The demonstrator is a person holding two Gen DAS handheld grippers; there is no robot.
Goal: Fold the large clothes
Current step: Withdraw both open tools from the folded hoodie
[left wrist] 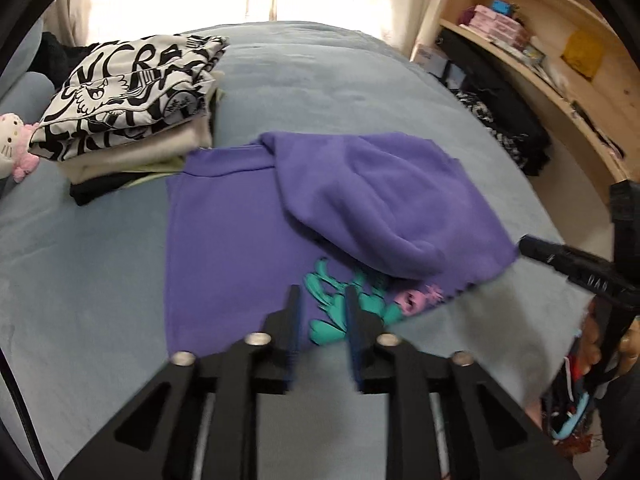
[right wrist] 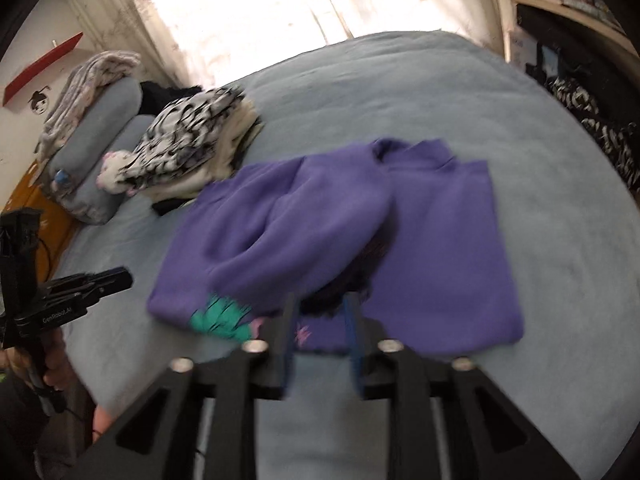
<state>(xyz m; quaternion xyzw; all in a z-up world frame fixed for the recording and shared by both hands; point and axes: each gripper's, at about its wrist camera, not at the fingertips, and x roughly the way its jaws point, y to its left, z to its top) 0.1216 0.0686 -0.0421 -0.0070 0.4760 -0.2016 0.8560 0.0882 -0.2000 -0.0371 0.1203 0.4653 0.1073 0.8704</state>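
Nearest in each wrist view is that tool's own pair of fingers. The left tool (left wrist: pixel 320 312) has its jaws spread a little, with nothing between them; its tips hang over the near edge of the purple sweatshirt (left wrist: pixel 248 240), above the teal print (left wrist: pixel 340 312). The right tool (right wrist: pixel 320 312) is likewise parted and holds nothing, its tips over the garment's near hem.

The purple sweatshirt lies in the middle of the blue bed (left wrist: pixel 80 260), within reach of both tools. It looks partly folded: the body makes a rough rectangle, and a loose, puffed layer, probably a sleeve or the hood, is thrown across the top without being flattened. My reading is that the side folds are made and released, and that smoothing, a final fold in half, and a move to the pile are left.

Farther back on the left, a stack of folded clothes (left wrist: pixel 132 120) with a black-and-white printed piece on top suggests several garments are already done. A plush toy (left wrist: pixel 16 140) sits just beside it, and pillows (right wrist: pixel 104 152) lie beyond.

Both views are blurred, the right one more. What lies under the puffed layer is hidden, a dark patch beneath it cannot be made out, and the print is half covered. Wooden shelves (left wrist: pixel 560 60) at far right are cut off.
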